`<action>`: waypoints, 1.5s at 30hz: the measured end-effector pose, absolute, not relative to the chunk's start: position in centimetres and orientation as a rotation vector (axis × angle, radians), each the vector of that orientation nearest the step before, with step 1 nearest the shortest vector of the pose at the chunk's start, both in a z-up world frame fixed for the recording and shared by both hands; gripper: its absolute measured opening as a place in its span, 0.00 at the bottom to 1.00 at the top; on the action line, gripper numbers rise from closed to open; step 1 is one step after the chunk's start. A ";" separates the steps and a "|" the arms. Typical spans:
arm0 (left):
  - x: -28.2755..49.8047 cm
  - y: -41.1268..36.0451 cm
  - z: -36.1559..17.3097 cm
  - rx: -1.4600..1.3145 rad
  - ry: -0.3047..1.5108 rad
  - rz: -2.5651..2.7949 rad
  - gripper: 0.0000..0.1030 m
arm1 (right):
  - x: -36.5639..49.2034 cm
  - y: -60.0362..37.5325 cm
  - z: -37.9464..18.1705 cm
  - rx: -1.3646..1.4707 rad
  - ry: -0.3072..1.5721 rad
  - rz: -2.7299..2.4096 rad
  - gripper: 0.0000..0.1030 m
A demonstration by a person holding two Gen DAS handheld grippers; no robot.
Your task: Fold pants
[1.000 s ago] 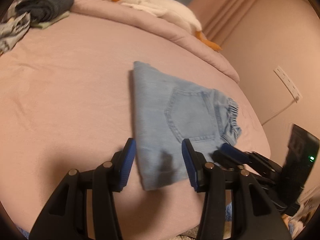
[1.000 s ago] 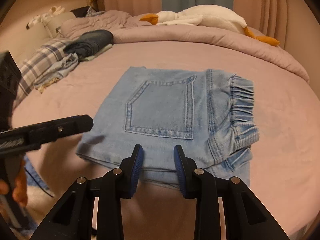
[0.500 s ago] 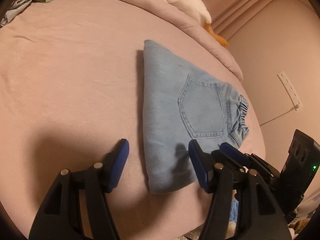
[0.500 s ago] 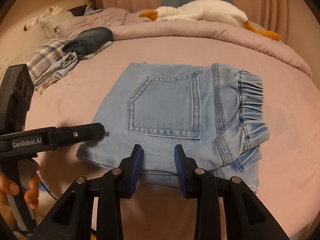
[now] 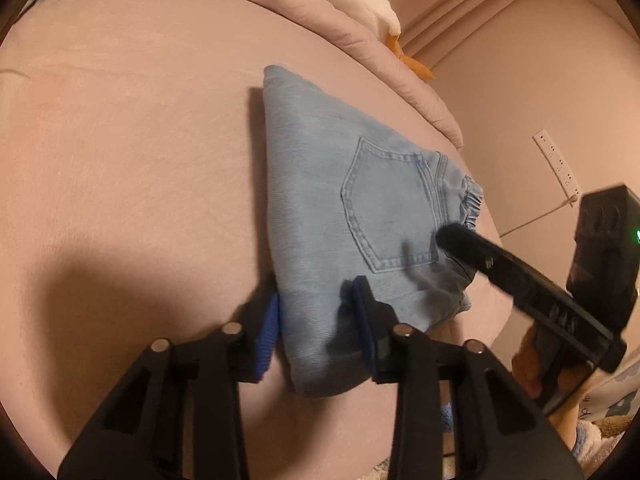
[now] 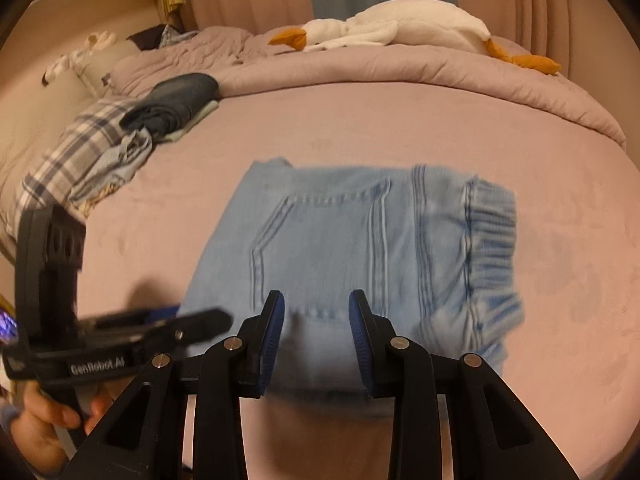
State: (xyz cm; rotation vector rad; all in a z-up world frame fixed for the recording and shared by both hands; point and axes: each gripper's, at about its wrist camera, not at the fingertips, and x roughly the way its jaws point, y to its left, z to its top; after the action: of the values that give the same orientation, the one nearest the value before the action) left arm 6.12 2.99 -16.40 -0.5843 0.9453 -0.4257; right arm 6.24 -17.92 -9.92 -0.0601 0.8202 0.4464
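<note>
Nearest the left wrist camera, the left claw stands with its jaws apart, straddling the near corner of the folded pants: one blue pad sits just outside the folded edge and the other rests over the denim, so the claw seems placed to bite the stacked layers at that corner rather than to press them flat. In the right wrist view, the right claw likewise has its jaws apart with nothing between them, poised over the near edge of the pants, below the back pocket; that view is blurred, so whether its pads touch the cloth cannot be told. Both claws thus meet the same near side, well spaced along it, which reads as a setup for lifting the whole bundle evenly or for turning one more fold away from the person. The pants themselves lie on the pink bed, already folded into a compact block with the pocket uppermost and the elastic waistband toward the right side, so the task looks close to done. Farther off, a heap of other clothes lies on the left of the bed, perhaps a place for finished pieces, and a plush goose rests on the rolled duvet at the far edge.
</note>
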 end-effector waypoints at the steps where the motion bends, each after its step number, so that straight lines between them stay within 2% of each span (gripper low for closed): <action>1: 6.1 3.1 -16.4 -0.586 0.945 -0.432 0.30 | 6.6 -17.8 -9.9 -0.055 0.820 0.449 0.32; 9: 6.1 4.1 -16.6 -0.622 0.959 -0.490 0.27 | 8.3 -16.0 -10.3 -0.014 0.868 0.550 0.32; 14: 7.6 7.5 -16.2 -0.761 0.932 -0.444 0.26 | 6.1 -14.0 -12.0 -0.125 0.903 0.611 0.32; 15: 8.2 7.9 -15.8 -0.755 0.918 -0.432 0.27 | 5.9 -13.9 -12.3 -0.135 0.911 0.615 0.32; 16: 8.9 8.2 -15.3 -0.753 0.903 -0.434 0.34 | 5.4 -13.7 -12.4 -0.150 0.903 0.621 0.32; 17: 10.1 8.5 -14.8 -0.767 0.882 -0.454 0.36 | 4.6 -13.4 -12.4 -0.172 0.884 0.632 0.32; 19: 12.1 8.5 -14.4 -0.776 0.880 -0.466 0.38 | 3.5 -12.7 -11.9 -0.217 0.834 0.668 0.32; 20: 13.6 8.2 -14.4 -0.775 0.891 -0.480 0.38 | 3.2 -12.4 -11.7 -0.233 0.813 0.683 0.34; 22: 15.7 7.8 -14.8 -0.771 0.924 -0.482 0.38 | 2.4 -11.4 -11.4 -0.284 0.768 0.697 0.58; 29: 20.0 7.8 -16.8 -0.791 1.016 -0.514 0.36 | 0.9 -8.7 -12.3 -0.438 0.720 0.732 0.59; 31: 20.8 7.8 -17.1 -0.788 1.042 -0.529 0.25 | 0.6 -8.1 -13.3 -0.503 0.727 0.720 0.59; 32: 21.0 7.8 -17.1 -0.778 1.053 -0.525 0.25 | 0.6 -7.9 -13.7 -0.534 0.724 0.710 0.59; 35: 21.3 7.4 -16.5 -0.731 1.054 -0.522 0.23 | -0.2 -7.6 -14.7 -0.606 0.655 0.704 0.53; 37: 21.5 7.0 -16.2 -0.687 1.050 -0.516 0.22 | -0.6 -8.0 -14.6 -0.595 0.638 0.726 0.39; 40: 22.1 6.9 -16.2 -0.657 1.042 -0.489 0.22 | -0.8 -8.5 -14.3 -0.597 0.638 0.747 0.30; 44: 22.1 6.5 -16.2 -0.641 1.022 -0.463 0.23 | -0.1 -9.2 -14.3 -0.536 0.677 0.773 0.30; 45: 22.0 6.4 -15.8 -0.629 1.008 -0.449 0.26 | 0.1 -9.3 -14.2 -0.510 0.688 0.774 0.30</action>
State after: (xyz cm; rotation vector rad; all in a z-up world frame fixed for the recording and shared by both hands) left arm 21.99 6.42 -15.82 -0.6288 1.0079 -0.4491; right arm 0.11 -9.29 -14.25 -0.5098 0.6882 0.7738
